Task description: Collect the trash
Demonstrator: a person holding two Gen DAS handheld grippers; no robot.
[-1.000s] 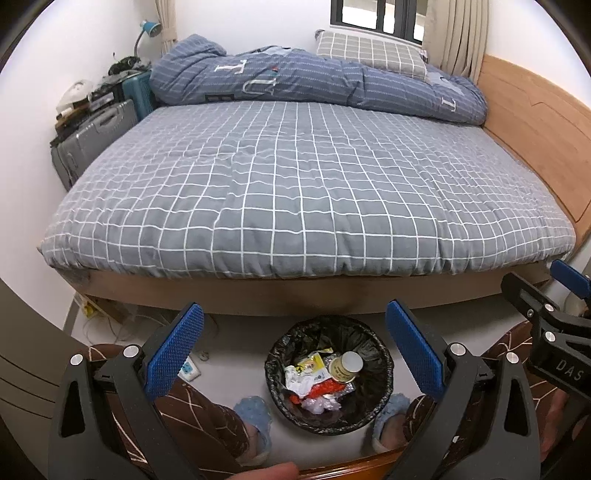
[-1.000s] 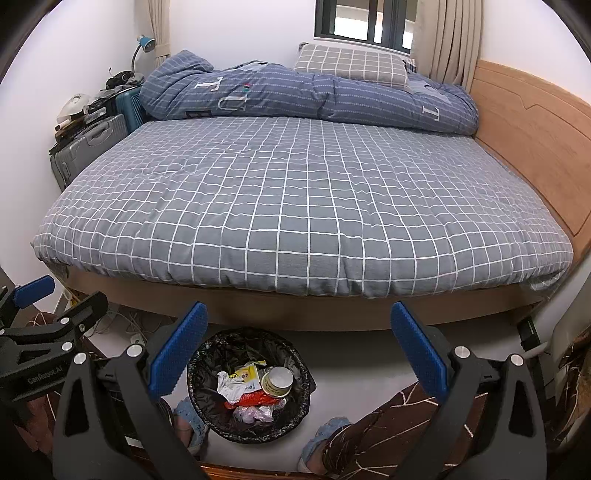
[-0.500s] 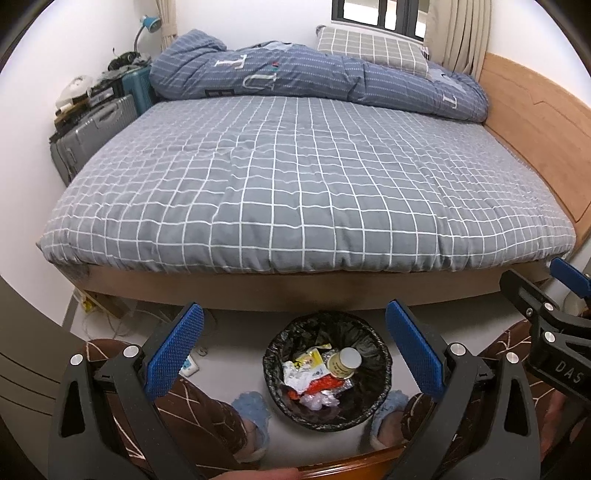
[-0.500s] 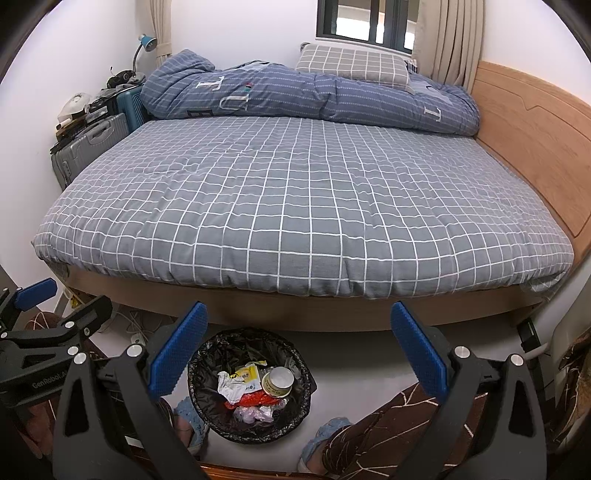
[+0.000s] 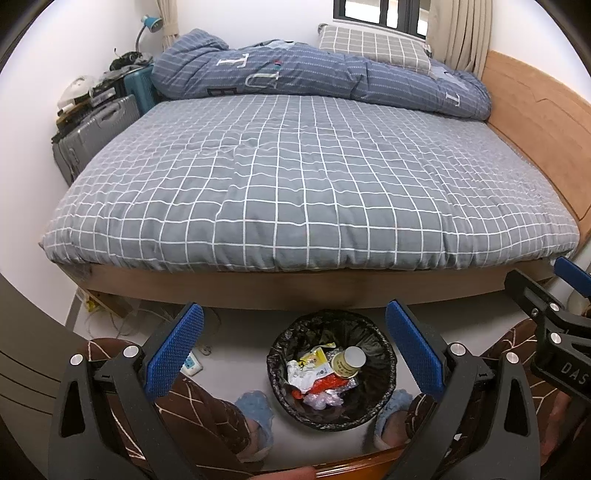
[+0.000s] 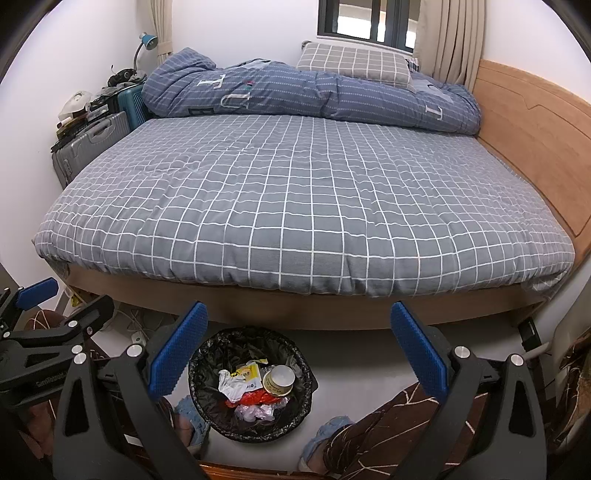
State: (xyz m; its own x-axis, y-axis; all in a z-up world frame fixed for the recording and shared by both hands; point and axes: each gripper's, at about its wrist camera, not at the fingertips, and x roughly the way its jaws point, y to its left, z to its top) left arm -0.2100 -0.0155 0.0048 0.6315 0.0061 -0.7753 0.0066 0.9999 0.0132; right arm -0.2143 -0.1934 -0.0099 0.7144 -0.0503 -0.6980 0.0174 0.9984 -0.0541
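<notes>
Trash [image 5: 325, 376] fills the black-lined bin [image 5: 384, 373] on the floor between the wide-open, empty left tongs [image 5: 293, 350]. Right tongs [image 6: 297, 350], open and empty too, see bare floor [image 6: 354, 365] beside it.

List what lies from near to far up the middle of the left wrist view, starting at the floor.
Trash bin with a small jar and wrappers inside → wooden bed frame → grey checked bedspread → rolled blue quilt → checked pillow → window.
</notes>
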